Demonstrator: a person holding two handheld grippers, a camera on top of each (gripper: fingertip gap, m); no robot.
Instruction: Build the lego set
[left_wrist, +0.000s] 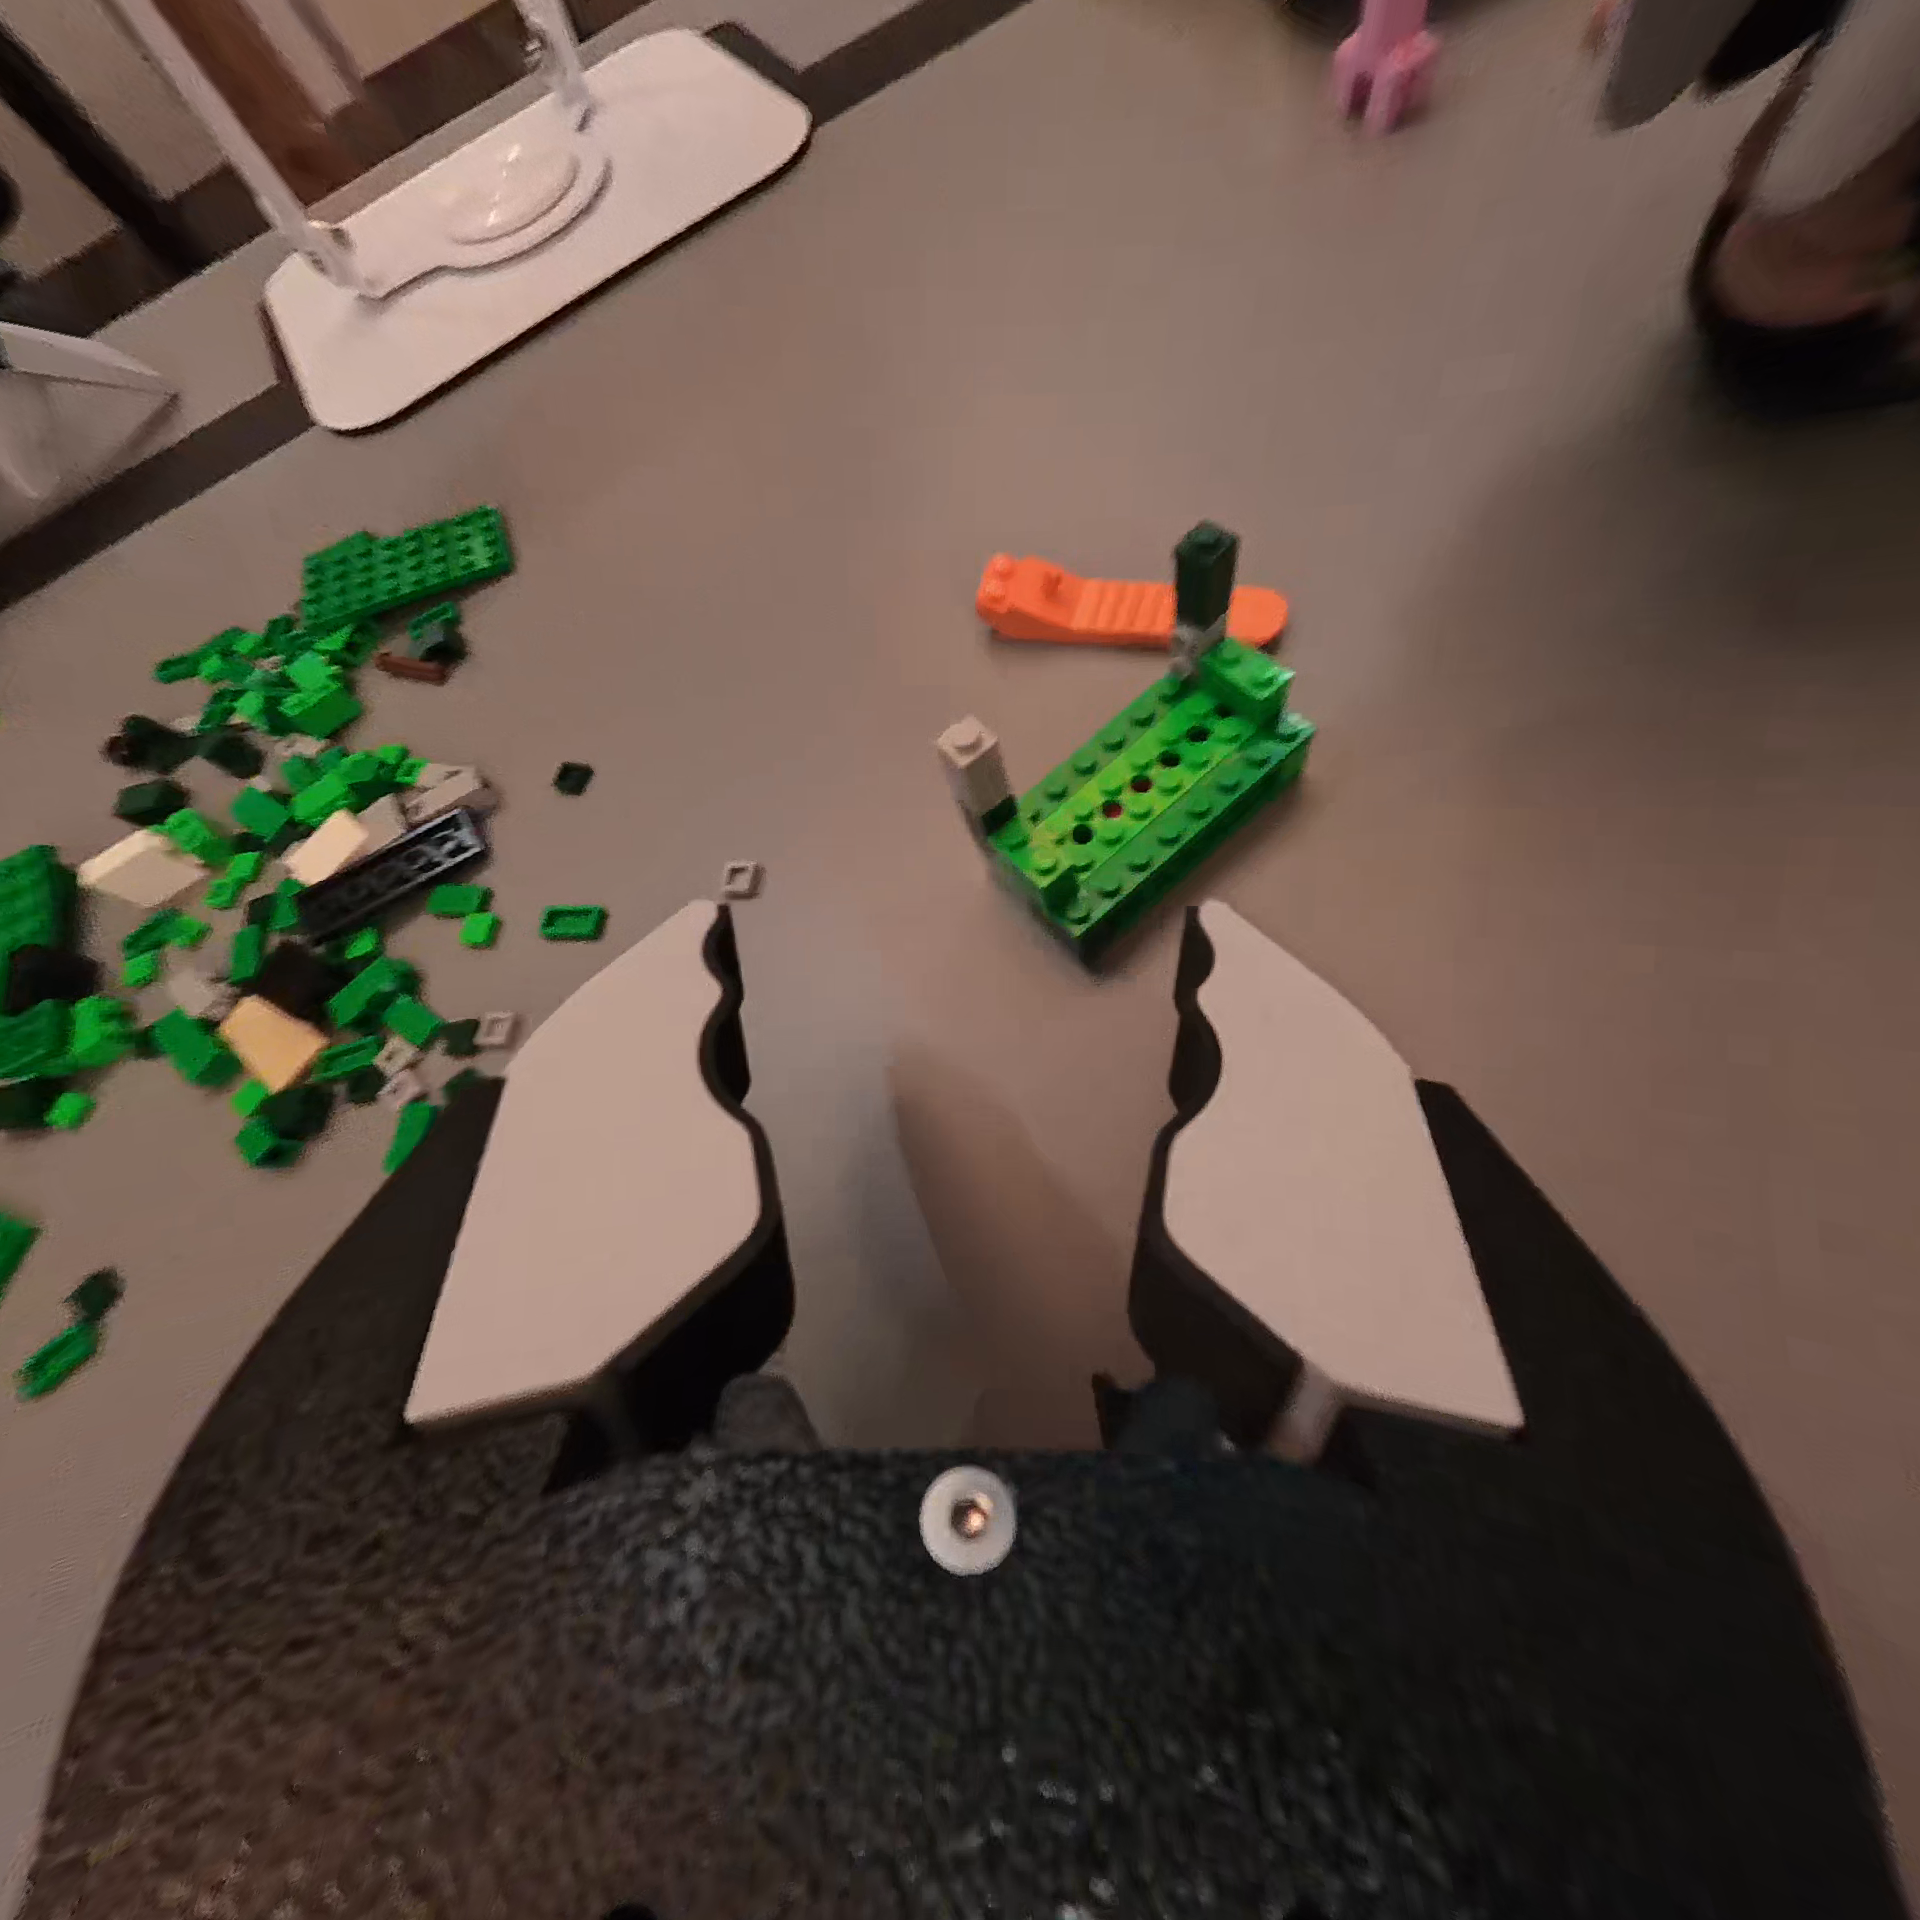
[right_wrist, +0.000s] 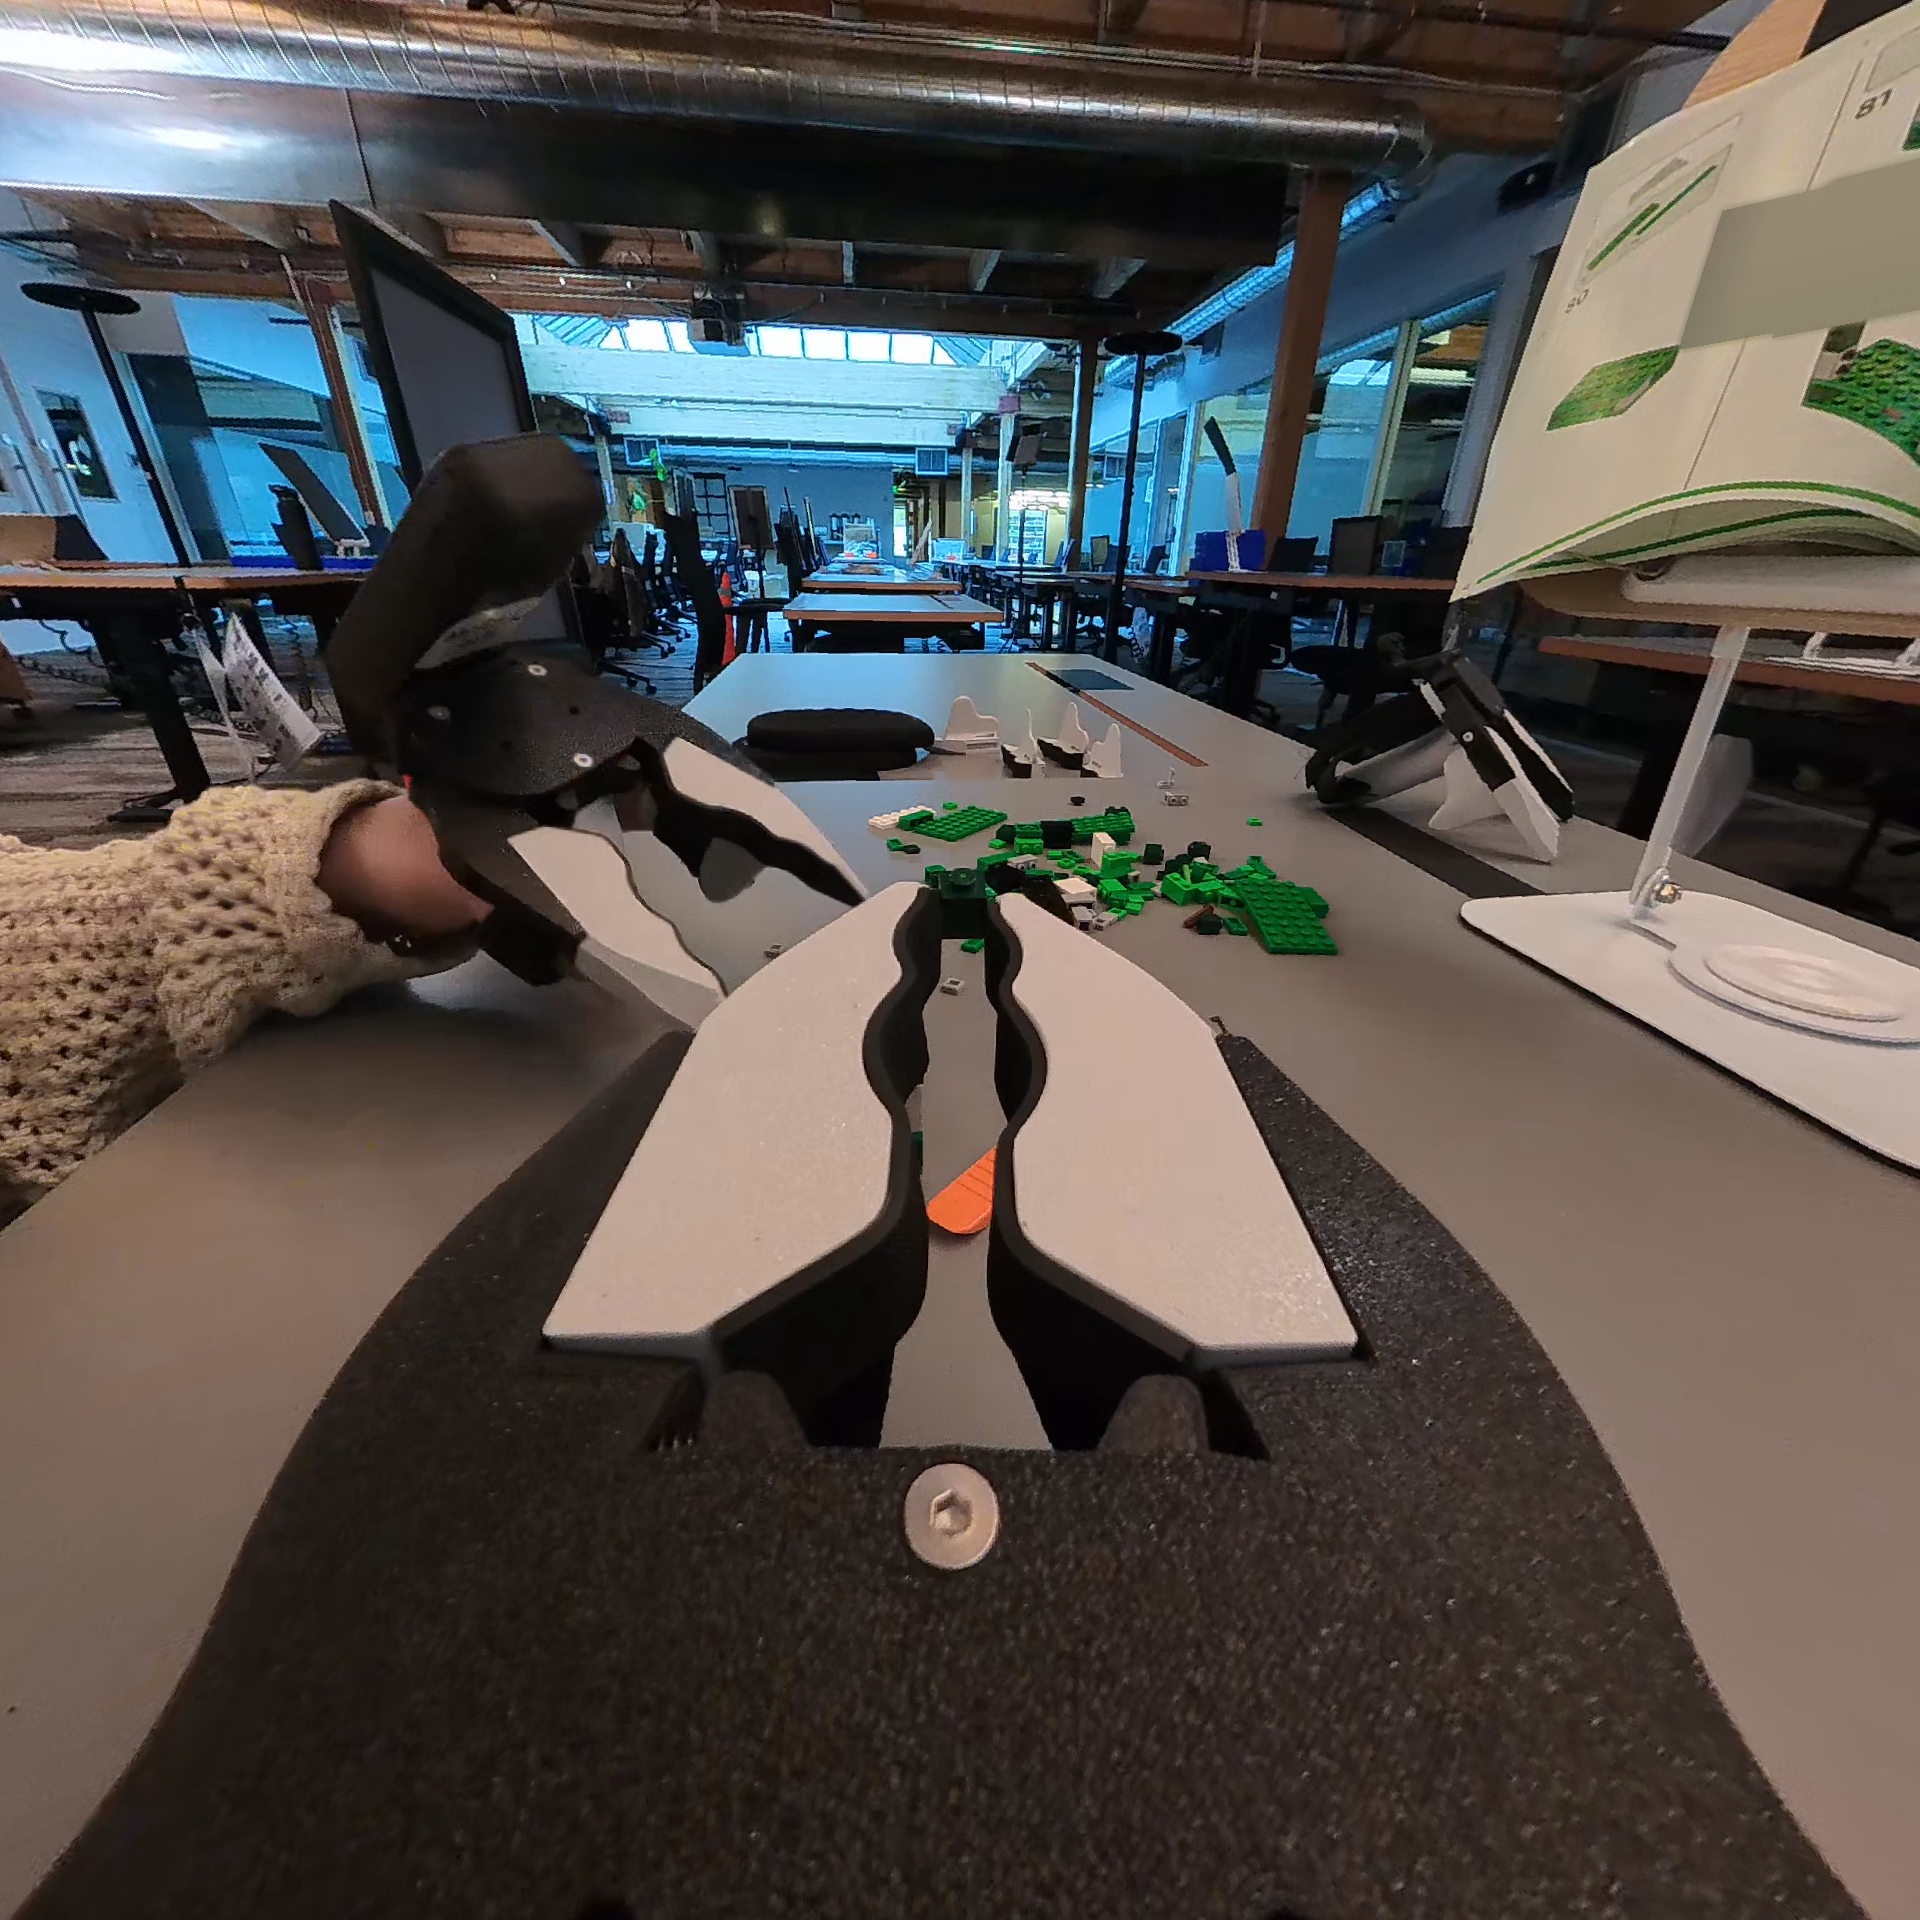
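In the left wrist view, a partly built green brick base (left_wrist: 1153, 800) lies on the grey table, with a dark green post (left_wrist: 1205, 566) at its far corner and a grey post (left_wrist: 971, 764) at its near corner. My left gripper (left_wrist: 961, 914) is open and empty, just short of the base. A pile of loose bricks (left_wrist: 291, 862), mostly green, lies to its left. In the right wrist view, my right gripper (right_wrist: 958, 904) is shut on a small dark green brick (right_wrist: 961, 899). The left gripper (right_wrist: 623, 831) shows at its left, held by a hand in a knitted sleeve.
An orange brick separator (left_wrist: 1101, 608) lies behind the base and shows between the right fingers (right_wrist: 961, 1195). A flat green plate (left_wrist: 410, 566) lies beyond the pile (right_wrist: 1122, 873). A white stand base (right_wrist: 1714, 987) at the right carries an open instruction booklet (right_wrist: 1714, 364). A spare gripper (right_wrist: 1455, 748) rests farther back. The left tips stand about 6 centimeters off the dark green post (left_wrist: 1205, 566).
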